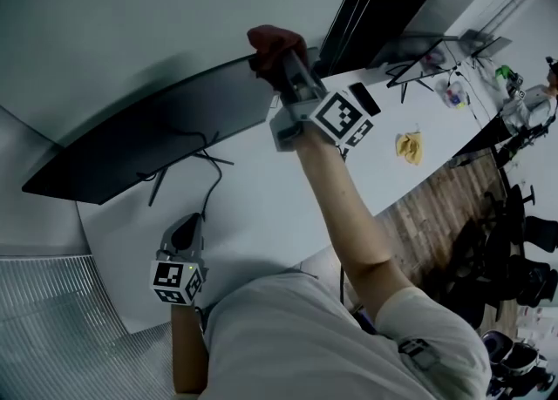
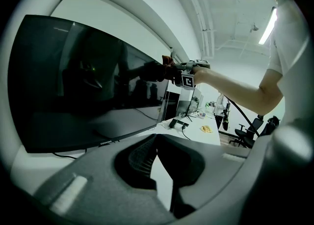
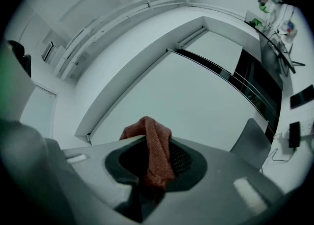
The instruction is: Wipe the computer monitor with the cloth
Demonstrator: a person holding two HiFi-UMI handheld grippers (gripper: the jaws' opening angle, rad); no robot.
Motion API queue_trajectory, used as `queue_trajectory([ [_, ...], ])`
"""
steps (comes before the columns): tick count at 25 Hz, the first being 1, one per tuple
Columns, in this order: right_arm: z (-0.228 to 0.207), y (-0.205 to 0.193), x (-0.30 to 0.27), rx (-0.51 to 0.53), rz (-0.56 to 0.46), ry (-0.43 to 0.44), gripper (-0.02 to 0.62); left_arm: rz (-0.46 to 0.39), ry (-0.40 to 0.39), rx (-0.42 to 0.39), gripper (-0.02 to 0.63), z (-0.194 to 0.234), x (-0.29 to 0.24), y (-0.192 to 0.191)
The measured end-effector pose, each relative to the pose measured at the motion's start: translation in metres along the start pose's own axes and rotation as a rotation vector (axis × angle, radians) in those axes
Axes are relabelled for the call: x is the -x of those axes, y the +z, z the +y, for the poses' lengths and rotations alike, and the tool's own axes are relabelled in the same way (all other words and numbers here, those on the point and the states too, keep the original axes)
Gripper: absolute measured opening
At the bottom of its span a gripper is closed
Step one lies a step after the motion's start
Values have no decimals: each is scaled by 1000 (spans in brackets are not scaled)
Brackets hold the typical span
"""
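A wide curved black monitor stands on the white desk; its dark screen fills the left gripper view. My right gripper is at the monitor's top right edge, shut on a red-brown knitted cloth that bulges out past its tips. The cloth hangs between the jaws of the right gripper, which points up at wall and ceiling. That raised gripper shows against the screen's upper right corner. My left gripper rests low in front of the monitor, its jaws meeting, empty.
A black cable trails from the monitor over the desk. A yellow rag and a black device lie further right. A second monitor stands beyond. Office chairs and wood flooring are at right.
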State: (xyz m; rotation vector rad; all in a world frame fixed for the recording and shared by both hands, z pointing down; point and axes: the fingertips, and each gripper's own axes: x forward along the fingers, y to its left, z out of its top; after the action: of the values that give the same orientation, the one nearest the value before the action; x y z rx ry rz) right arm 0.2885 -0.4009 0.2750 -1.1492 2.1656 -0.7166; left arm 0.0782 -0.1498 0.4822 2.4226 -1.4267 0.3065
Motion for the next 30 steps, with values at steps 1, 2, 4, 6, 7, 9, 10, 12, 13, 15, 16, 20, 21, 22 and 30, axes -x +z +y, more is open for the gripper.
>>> queue_trajectory([
  [1,-4,3,1,-8,-8,0,86,3,-2,-1,6,0,-2,0],
  [2,-7,6,2,-14,-16,-1,86,5,-3,-2,6,0,-4,-1],
  [4,-16,12,3,-25,-31,-8,86,11,-8,-5,6,-1,-8,-1],
  [6,-25,17,5,-43,-43,-15,86,16,-14,-8,6,-3,-13,-1],
  [7,-30,18,6,-57,-49,-17,86,20,-17,-11,6,-3,-16,-1],
  [9,-39,20,7,-98,-62,-22,86,27,-24,-16,6,-5,-19,-1],
  [10,-43,21,8,-120,-69,-22,86,31,-26,-17,6,-5,-21,-2],
  [12,-51,22,9,-154,-78,-22,86,40,-29,-17,6,-6,-23,-2],
  [13,-55,22,9,-167,-80,-27,86,44,-29,-17,6,-6,-24,-2],
  [15,-60,20,10,-184,-82,-29,86,50,-29,-16,6,-5,-25,-2],
  [16,-62,19,10,-188,-82,-25,86,53,-29,-16,6,-5,-26,-2],
  [20,-68,13,10,-206,-76,-21,84,60,-31,-19,6,-5,-29,-4],
  [21,-69,12,10,-211,-75,-19,84,62,-32,-20,6,-6,-29,-4],
  [22,-71,11,11,-215,-75,-18,84,64,-33,-21,6,-7,-30,-4],
  [30,-86,-7,17,-271,-56,-27,80,80,-30,-25,6,-9,-30,-11],
])
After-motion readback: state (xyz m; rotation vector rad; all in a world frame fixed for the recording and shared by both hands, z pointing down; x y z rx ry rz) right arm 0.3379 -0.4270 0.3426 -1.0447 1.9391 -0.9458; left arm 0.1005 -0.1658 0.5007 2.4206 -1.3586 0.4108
